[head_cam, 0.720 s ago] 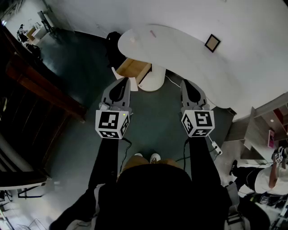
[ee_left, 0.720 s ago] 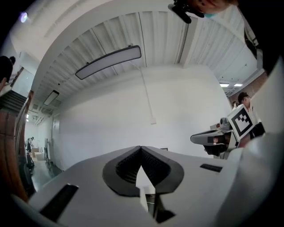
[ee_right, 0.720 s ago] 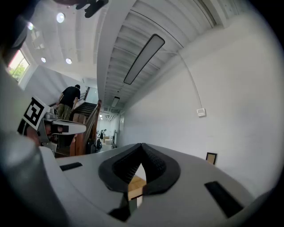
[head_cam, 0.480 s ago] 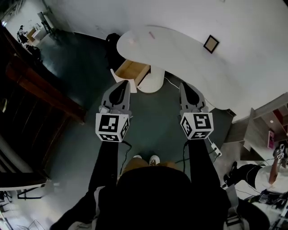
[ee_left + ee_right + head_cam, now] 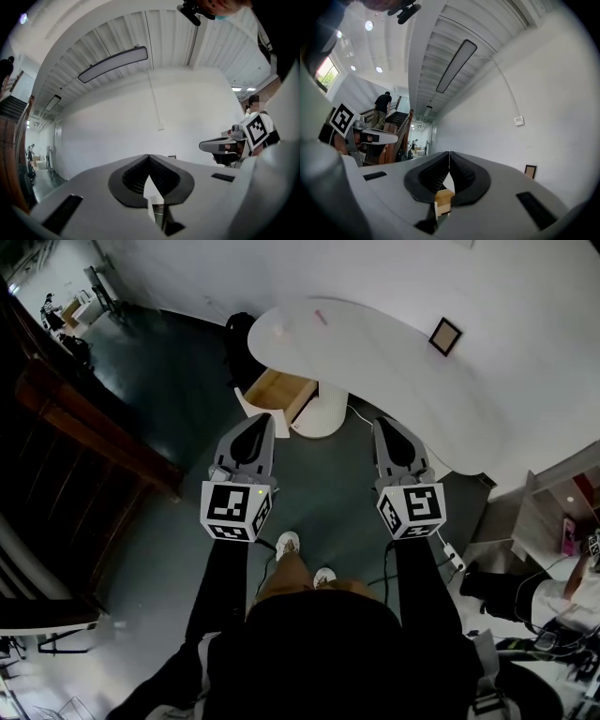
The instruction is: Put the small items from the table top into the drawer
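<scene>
A white oval table (image 5: 394, 352) stands ahead by the wall. On its far left end lie a small pink item (image 5: 320, 317) and a small pale item (image 5: 278, 331). Under that end a wooden drawer (image 5: 278, 390) stands pulled out; its inside is too small to make out. My left gripper (image 5: 265, 419) and right gripper (image 5: 382, 425) are held side by side over the floor, short of the table. Both are shut with nothing in them. In the right gripper view the drawer (image 5: 444, 199) shows below the shut jaws.
The table rests on a white round pedestal (image 5: 323, 414). A dark picture frame (image 5: 443, 333) leans on the wall behind the table. A wooden staircase rail (image 5: 84, 418) runs along the left. A power strip (image 5: 450, 550) and cable lie on the floor at the right. A person (image 5: 553, 592) stands at the right edge.
The person holding the grippers has stepped forward, one foot now ahead. The table and drawer sit slightly lower and nearer in the head view. Both grippers stay shut.
</scene>
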`<state>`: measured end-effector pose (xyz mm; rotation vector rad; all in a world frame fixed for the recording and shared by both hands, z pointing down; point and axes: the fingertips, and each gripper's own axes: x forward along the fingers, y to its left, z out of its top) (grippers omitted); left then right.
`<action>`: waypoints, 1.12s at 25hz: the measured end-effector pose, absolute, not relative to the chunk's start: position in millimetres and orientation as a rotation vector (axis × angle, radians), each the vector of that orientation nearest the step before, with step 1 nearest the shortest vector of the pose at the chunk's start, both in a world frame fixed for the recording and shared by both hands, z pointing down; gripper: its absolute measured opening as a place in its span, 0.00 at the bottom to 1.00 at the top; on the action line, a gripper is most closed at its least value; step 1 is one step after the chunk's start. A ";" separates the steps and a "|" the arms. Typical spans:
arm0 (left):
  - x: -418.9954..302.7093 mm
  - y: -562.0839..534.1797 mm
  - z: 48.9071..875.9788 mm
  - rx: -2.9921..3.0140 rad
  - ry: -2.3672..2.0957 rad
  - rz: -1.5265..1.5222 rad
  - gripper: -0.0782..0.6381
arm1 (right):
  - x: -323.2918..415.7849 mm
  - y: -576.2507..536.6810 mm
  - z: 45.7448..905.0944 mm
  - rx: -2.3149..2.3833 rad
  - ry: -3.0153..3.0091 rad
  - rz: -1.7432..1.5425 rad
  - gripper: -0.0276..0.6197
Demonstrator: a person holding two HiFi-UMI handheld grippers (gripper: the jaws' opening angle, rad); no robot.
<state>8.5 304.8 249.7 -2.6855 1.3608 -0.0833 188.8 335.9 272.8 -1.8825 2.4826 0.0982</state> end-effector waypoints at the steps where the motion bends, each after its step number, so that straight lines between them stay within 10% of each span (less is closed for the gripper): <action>1: 8.1 302.4 249.3 -2.687 1.357 -0.079 0.13 | 187.7 332.9 273.1 -1.883 2.482 0.099 0.09; 28: -6.1 32.1 277.0 -2.820 1.150 -0.117 0.13 | 152.6 62.3 283.7 -2.031 2.439 0.127 0.09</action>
